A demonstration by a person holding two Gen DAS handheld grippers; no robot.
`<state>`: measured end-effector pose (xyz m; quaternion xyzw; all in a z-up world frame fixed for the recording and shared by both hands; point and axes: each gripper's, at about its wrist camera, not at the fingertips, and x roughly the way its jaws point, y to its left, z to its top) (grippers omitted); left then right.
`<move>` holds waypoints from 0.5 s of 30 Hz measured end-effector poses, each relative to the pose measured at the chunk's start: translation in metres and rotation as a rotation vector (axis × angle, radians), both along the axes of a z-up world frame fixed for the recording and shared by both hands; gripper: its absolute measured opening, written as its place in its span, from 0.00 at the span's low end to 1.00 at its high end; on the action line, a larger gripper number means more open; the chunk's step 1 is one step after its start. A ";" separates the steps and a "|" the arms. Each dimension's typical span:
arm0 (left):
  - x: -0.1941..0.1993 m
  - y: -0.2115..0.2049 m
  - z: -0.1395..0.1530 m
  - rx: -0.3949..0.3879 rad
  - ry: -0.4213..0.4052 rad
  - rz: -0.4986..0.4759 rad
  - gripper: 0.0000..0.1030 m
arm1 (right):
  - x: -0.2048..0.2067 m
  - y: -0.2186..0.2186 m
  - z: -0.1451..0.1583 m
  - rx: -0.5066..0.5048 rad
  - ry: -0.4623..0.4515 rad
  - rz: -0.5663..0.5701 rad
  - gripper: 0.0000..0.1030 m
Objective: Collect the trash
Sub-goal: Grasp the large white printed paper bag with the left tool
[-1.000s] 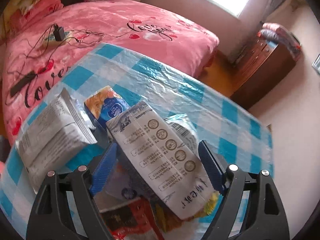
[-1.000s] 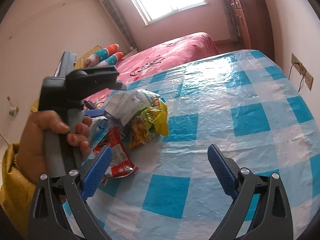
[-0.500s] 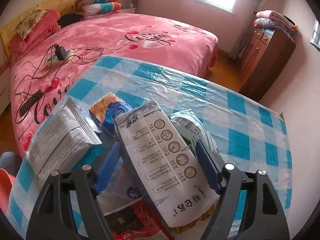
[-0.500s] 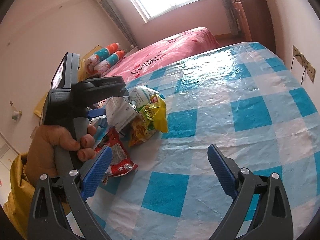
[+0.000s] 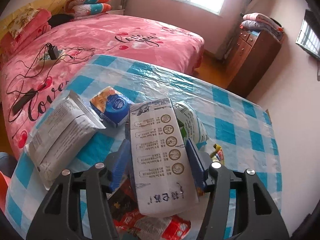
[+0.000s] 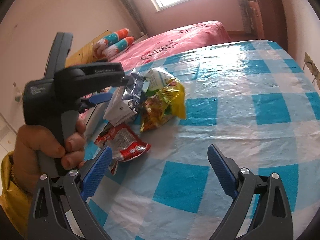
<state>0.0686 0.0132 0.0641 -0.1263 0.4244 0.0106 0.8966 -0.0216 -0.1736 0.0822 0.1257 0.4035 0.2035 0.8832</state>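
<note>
Trash piled in one heap near the edge of the checked table (image 5: 230, 104), so easy to pick up piece by piece. White packet (image 5: 160, 132) on top of the heap, leaning over a red packet (image 6: 124, 140) and a yellow packet (image 6: 164, 104). Lying long way forward, so good for a pinch across its thin sides. Grey bag (image 5: 64, 128) and blue box (image 5: 112, 106) just beside it, not touched.

Left gripper (image 5: 158, 150) around the white packet, jaws closing, blue pads touching its two long edges and starting to squeeze. Probably the grab step, with the lift not yet done. Hand (image 6: 46, 144) tight on that gripper's handle.

Right gripper (image 6: 160, 160) spread wide, nothing between the jaws. Hanging over bare table near the red packet, maybe waiting for a turn.
</note>
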 end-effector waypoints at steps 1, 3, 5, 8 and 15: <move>-0.003 0.002 0.001 -0.005 -0.005 -0.003 0.51 | 0.000 0.004 -0.001 -0.003 0.003 0.015 0.92; -0.009 0.004 0.007 -0.014 -0.034 -0.022 0.28 | 0.001 0.010 -0.003 -0.005 0.011 0.038 0.92; -0.013 0.007 0.012 -0.030 -0.038 -0.040 0.24 | 0.003 0.017 -0.006 -0.013 0.021 0.057 0.92; -0.017 0.012 0.011 -0.055 -0.028 -0.062 0.24 | 0.004 0.025 -0.010 -0.044 0.025 0.068 0.92; -0.019 0.022 -0.002 -0.054 0.005 -0.102 0.64 | 0.008 0.029 -0.013 -0.067 0.035 0.073 0.92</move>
